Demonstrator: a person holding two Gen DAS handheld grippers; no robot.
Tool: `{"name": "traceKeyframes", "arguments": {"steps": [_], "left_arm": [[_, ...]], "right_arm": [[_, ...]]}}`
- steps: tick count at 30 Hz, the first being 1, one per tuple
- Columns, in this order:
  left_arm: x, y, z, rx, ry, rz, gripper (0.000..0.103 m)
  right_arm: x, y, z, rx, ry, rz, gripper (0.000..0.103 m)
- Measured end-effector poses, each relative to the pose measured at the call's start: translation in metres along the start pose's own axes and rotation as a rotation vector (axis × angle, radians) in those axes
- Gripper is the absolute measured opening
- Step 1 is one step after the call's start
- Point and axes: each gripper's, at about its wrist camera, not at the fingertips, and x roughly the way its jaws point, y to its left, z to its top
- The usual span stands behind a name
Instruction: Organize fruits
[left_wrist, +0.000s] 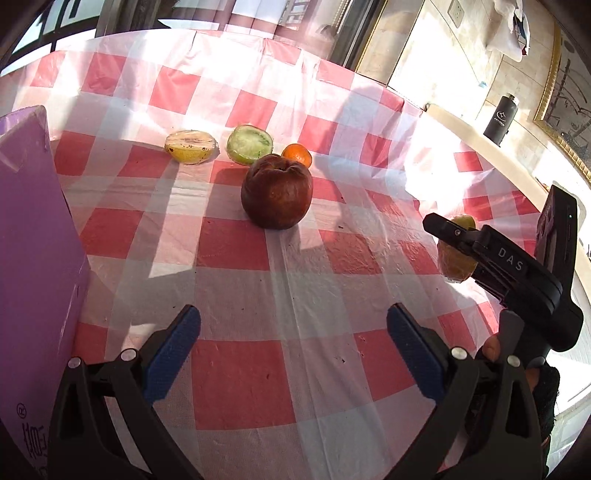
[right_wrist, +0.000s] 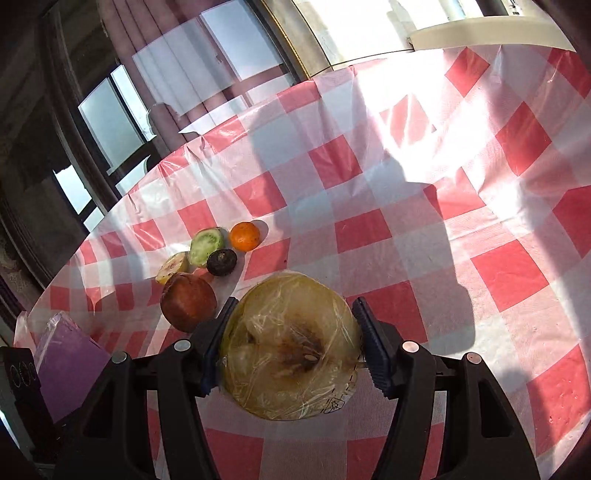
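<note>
My right gripper (right_wrist: 291, 345) is shut on a plastic-wrapped apple half (right_wrist: 290, 350), cut face toward the camera, held above the table; it also shows in the left wrist view (left_wrist: 456, 247). My left gripper (left_wrist: 293, 347) is open and empty over the checked cloth. Ahead of it stands a dark red apple (left_wrist: 277, 192) (right_wrist: 188, 301). Behind lie a wrapped yellow fruit half (left_wrist: 191, 146) (right_wrist: 173, 266), a wrapped green fruit half (left_wrist: 249, 144) (right_wrist: 207, 246) and an orange mandarin (left_wrist: 297, 154) (right_wrist: 244, 236). A small dark fruit (right_wrist: 221, 262) shows only in the right wrist view.
A purple box (left_wrist: 33, 258) (right_wrist: 70, 354) stands at the left edge of the round table with the red-and-white cloth (left_wrist: 236, 384). A black bottle (left_wrist: 501, 117) stands on a ledge beyond the table's right side. Windows and curtains lie behind.
</note>
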Motion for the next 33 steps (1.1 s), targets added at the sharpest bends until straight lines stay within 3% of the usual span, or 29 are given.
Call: {"name": "traceKeyframes", "arguments": {"steps": [6, 10, 13, 15, 20, 28, 33], "left_arm": [[0.059, 0.001, 0.051, -0.077, 0.031, 0.112, 0.101], [0.091, -0.008, 0.076, -0.04, 0.056, 0.183, 0.099], [0.106, -0.018, 0.082, 0.027, 0.093, 0.256, 0.087], [0.106, -0.021, 0.082, 0.063, 0.082, 0.285, 0.067], [0.084, -0.017, 0.066, 0.054, 0.056, 0.244, 0.063], [-0.007, -0.003, -0.003, -0.002, -0.021, 0.145, 0.063], [-0.033, 0.012, -0.029, -0.068, -0.05, 0.091, 0.063]], "right_arm": [[-0.001, -0.005, -0.001, 0.024, 0.002, 0.02, 0.062], [0.0, -0.003, -0.002, 0.016, 0.005, 0.022, 0.062], [0.002, -0.004, -0.002, 0.015, 0.01, 0.02, 0.062], [0.002, -0.006, -0.002, 0.023, 0.01, 0.024, 0.062], [0.001, -0.005, -0.003, 0.018, 0.01, 0.027, 0.062], [0.001, -0.003, -0.004, 0.006, 0.015, 0.027, 0.062], [0.002, -0.002, -0.004, -0.001, 0.016, 0.024, 0.062]]}}
